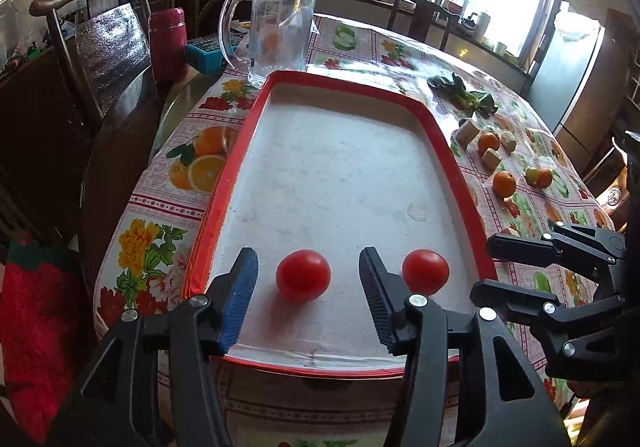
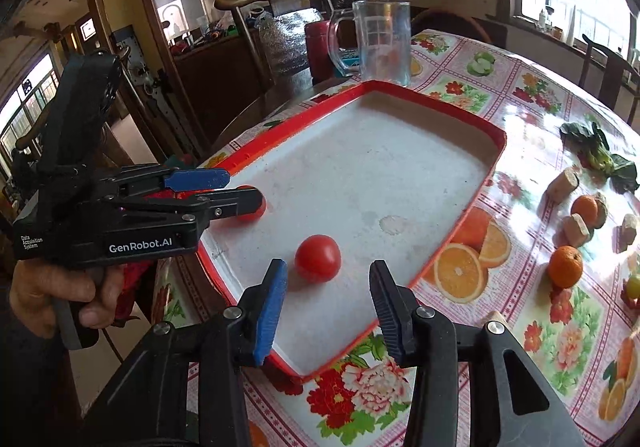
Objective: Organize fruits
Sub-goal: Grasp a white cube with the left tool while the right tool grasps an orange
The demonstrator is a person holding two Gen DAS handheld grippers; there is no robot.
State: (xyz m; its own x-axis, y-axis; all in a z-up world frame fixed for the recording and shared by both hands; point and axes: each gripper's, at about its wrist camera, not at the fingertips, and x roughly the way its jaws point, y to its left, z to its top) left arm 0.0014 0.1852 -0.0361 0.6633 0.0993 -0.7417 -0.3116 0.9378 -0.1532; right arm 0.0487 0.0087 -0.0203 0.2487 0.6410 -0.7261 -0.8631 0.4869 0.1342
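While both tomatoes [image 1: 303, 275] [image 1: 425, 271] rest in the red-rimmed tray [image 1: 436, 135], the left claw [image 1: 308, 301] and right claw [image 2: 328, 307] hover wide, empty.

Two red tomatoes [image 1: 303, 275] [image 1: 425, 271] rest in the red-rimmed tray [image 1: 240, 143] — oranges [image 1: 504, 183] lie on the tablecloth beside it.

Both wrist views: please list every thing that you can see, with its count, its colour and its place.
tomatoes: 2, red, near end of tray
tray: 1, red rim, white floor, on table
oranges: 2, orange, on cloth right of tray
apple: 1, green-red, beyond oranges
beige chunks: several, among oranges
leafy greens: 1 bunch, far right
glass jug: 1, clear, behind tray
flask: 1, red, left of jug
left tool: open, around one tomato
right tool: open, before other tomato
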